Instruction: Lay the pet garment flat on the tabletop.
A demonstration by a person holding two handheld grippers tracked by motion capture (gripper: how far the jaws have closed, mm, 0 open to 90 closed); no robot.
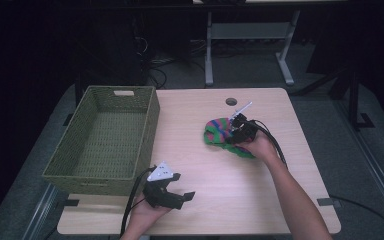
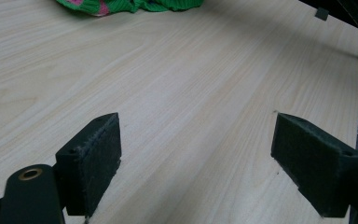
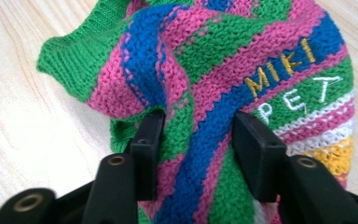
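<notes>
The right gripper (image 3: 193,135) pinches a fold of the striped knit garment (image 3: 223,60) between its half-closed jaws; the left gripper (image 2: 196,158) stands wide open, empty, well apart from it.

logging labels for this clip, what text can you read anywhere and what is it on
"MIKI" in yellow stitching, on the striped knitted garment, seen in the right gripper view.
"PET" in white stitching, just below it on the same garment.
In the high view and the left gripper view the lettering is not legible.

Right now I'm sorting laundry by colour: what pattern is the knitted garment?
Green, pink and blue stripes on the knitted garment, clearest in the right gripper view.
</notes>
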